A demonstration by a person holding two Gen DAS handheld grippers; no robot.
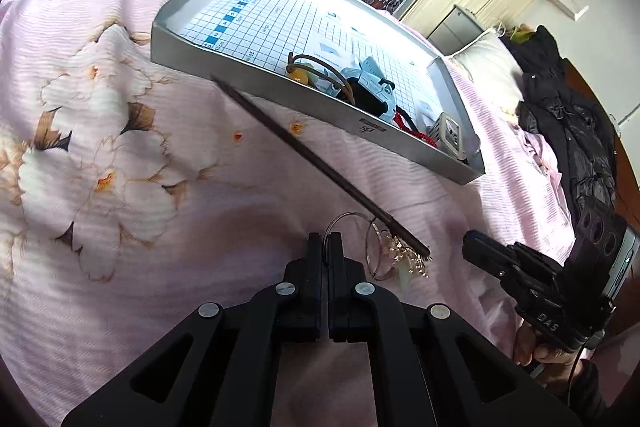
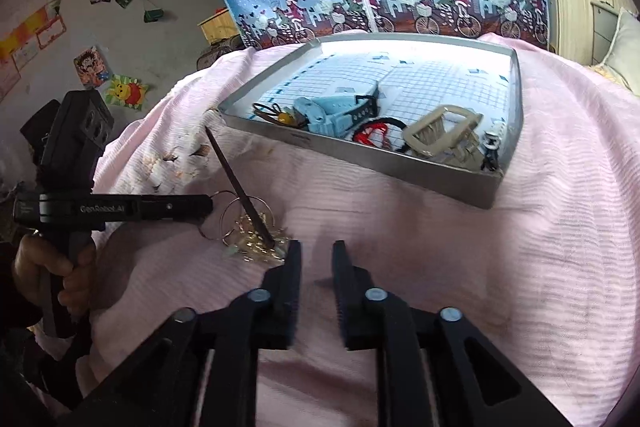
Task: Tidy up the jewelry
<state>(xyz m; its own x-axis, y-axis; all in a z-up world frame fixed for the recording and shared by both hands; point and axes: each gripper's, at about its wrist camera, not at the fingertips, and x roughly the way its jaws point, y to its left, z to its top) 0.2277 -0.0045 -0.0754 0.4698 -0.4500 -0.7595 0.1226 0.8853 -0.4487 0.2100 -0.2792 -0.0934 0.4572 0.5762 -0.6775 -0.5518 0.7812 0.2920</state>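
The thin wire hoops (image 1: 362,247) lie on the bed (image 1: 200,155) just short of the tray (image 1: 256,83), tangled with a gold charm cluster (image 2: 256,241) and a dark hairstick (image 1: 316,163). Several pieces already sit in the tray, so sorting looks partly done. The left gripper (image 1: 325,243) is low, fingers clamped on a hoop. The right gripper (image 2: 316,255) hovers beside the cluster, fingers apart.
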